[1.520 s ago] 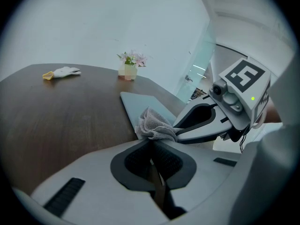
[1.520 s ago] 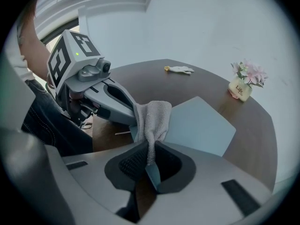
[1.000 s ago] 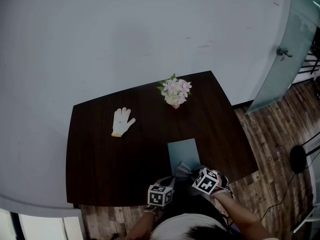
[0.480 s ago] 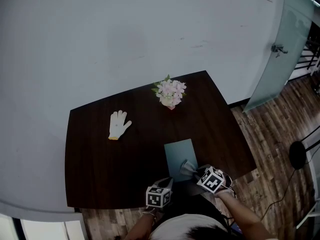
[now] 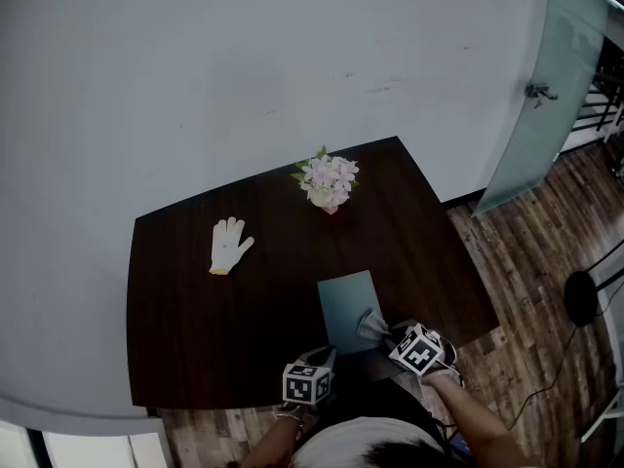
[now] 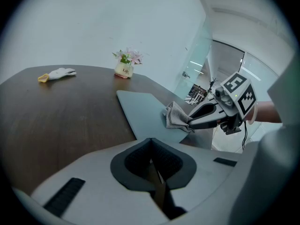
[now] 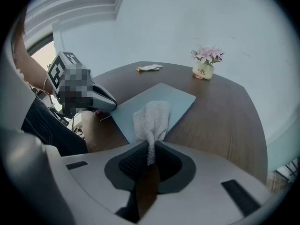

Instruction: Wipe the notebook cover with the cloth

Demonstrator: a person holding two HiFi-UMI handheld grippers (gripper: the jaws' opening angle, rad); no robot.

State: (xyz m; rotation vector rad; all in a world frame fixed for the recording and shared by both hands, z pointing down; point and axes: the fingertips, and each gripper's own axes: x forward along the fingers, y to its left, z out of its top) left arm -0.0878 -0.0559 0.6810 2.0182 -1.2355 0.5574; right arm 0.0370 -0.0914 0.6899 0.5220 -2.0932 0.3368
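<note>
Your right gripper (image 7: pixel 149 162) pinches the grey cloth (image 7: pixel 152 118) on the pale notebook (image 7: pixel 180 100) (left gripper (image 6: pixel 152 163) closed, empty). Glove (image 5: pixel 227 245) and flowers (image 5: pixel 329 181) lie well apart.

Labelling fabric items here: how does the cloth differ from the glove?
The cloth is grey and bunched, the glove white with a yellow cuff and spread flat. The cloth is pinched in the right claw, resting on the notebook; the glove lies alone, far across the table. Both are pale fabric.
</note>
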